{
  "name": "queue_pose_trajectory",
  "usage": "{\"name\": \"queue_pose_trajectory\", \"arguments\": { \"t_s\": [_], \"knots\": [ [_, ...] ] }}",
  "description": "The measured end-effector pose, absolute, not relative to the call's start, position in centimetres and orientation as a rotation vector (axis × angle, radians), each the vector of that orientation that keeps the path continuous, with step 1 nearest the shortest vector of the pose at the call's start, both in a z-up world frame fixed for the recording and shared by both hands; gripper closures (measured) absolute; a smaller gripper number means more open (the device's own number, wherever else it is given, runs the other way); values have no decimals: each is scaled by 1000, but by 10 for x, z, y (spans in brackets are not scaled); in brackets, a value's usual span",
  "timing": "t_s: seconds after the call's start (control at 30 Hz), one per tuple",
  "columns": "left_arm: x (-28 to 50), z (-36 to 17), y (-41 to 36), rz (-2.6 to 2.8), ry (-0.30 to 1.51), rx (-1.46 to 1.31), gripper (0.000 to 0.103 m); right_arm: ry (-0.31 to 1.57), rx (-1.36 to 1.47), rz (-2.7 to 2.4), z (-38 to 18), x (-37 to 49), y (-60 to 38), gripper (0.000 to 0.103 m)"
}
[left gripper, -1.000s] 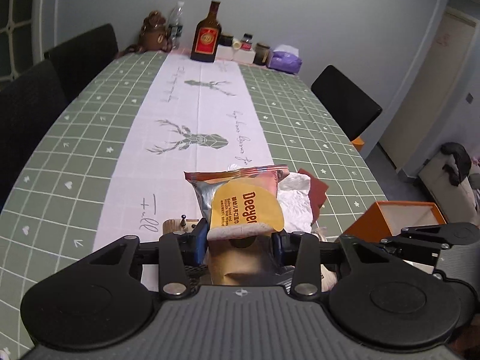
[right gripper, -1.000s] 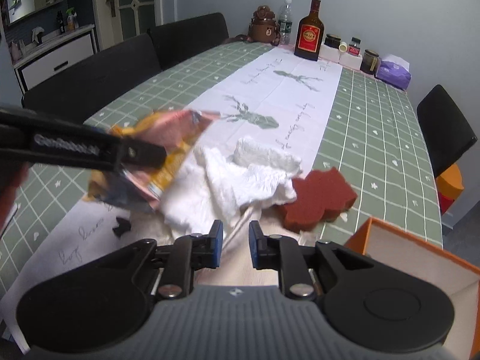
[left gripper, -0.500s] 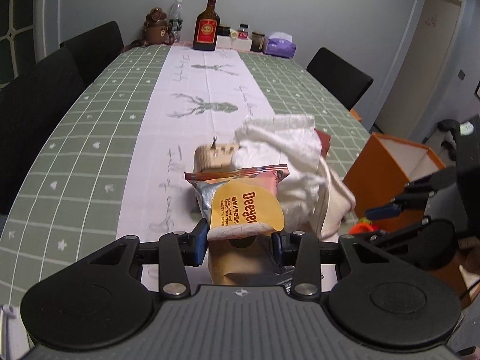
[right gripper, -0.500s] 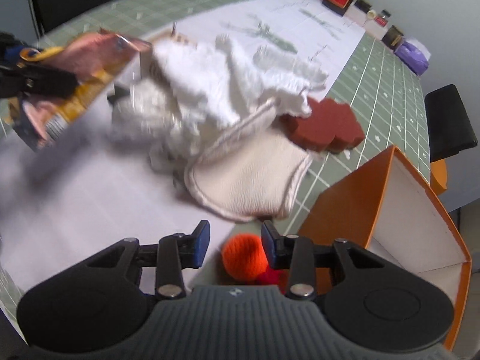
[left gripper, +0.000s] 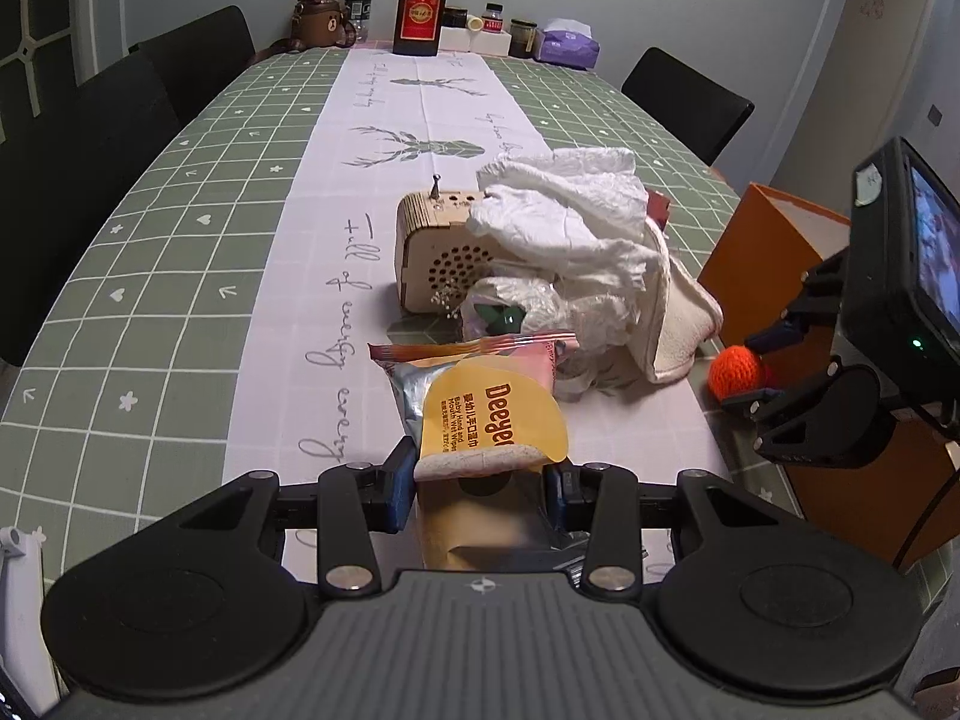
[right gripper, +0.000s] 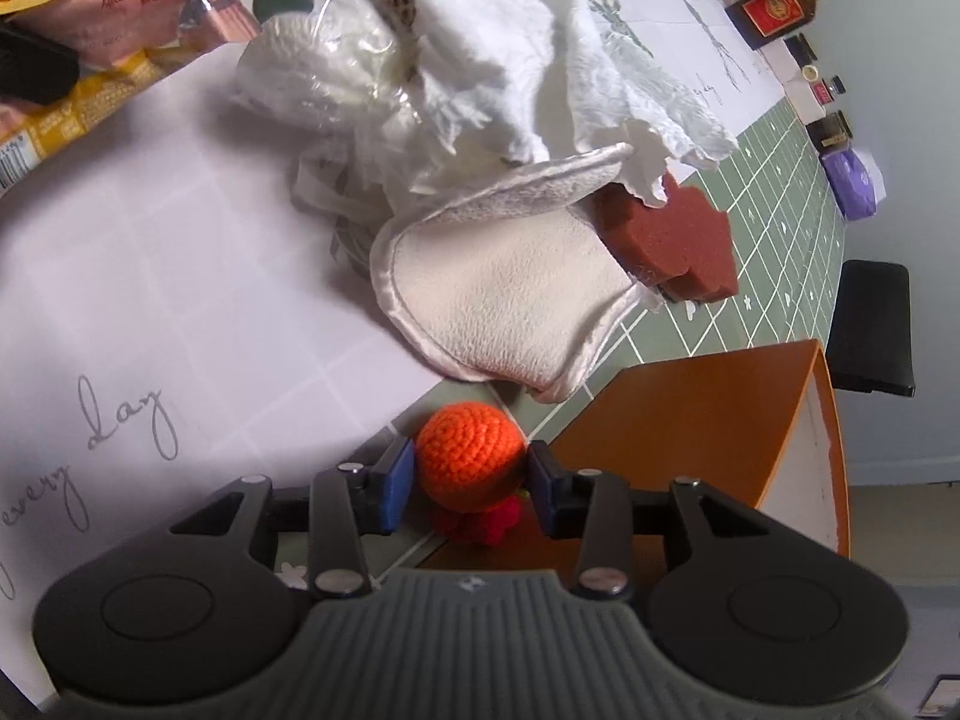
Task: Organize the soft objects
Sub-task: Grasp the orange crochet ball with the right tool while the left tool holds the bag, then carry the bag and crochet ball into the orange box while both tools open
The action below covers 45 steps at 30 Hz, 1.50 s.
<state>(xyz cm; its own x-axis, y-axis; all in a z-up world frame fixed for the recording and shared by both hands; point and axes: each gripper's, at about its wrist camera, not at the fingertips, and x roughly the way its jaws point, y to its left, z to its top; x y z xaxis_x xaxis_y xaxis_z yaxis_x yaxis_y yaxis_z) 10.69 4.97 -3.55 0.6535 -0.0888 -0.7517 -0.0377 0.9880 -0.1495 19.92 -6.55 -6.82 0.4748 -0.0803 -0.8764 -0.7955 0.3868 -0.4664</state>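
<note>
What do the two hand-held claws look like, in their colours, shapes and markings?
Both look alike: the left claw and right claw each have a ribbed grey body bearing a small cross mark, two round black discs, black link arms with silver rivets, and blue fingertips. In the left wrist view, the right claw carries a black camera with a lit screen and a green light.

Wooden perforated box [left gripper: 441,246] on runner, brown liquor bottle [left gripper: 419,6], bear figurine [left gripper: 317,15], black chairs [left gripper: 690,99]

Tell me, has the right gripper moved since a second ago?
Yes. The right gripper has dropped toward the table beside the orange box; its jaws, opening, now straddle the orange knitted ball, which earlier was not in its view.
</note>
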Motion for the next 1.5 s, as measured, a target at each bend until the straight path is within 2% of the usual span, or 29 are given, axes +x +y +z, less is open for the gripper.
{"name": "queue_pose_trajectory", "arguments": {
  "t_s": [0.27, 0.83, 1.23, 1.5],
  "knots": [
    [96, -36, 37, -51, 879, -86, 57, 973, -1067, 567, -62, 193, -66, 64],
    [88, -1, -41, -229, 866, 244, 58, 843, -933, 694, 7, 147, -84, 63],
    [124, 46, -100, -340, 748, 458, 58, 742, -830, 582, 60, 151, -147, 63],
    [161, 58, -154, -476, 730, 568, 58, 810, -779, 451, 60, 177, -206, 64]
  ]
}}
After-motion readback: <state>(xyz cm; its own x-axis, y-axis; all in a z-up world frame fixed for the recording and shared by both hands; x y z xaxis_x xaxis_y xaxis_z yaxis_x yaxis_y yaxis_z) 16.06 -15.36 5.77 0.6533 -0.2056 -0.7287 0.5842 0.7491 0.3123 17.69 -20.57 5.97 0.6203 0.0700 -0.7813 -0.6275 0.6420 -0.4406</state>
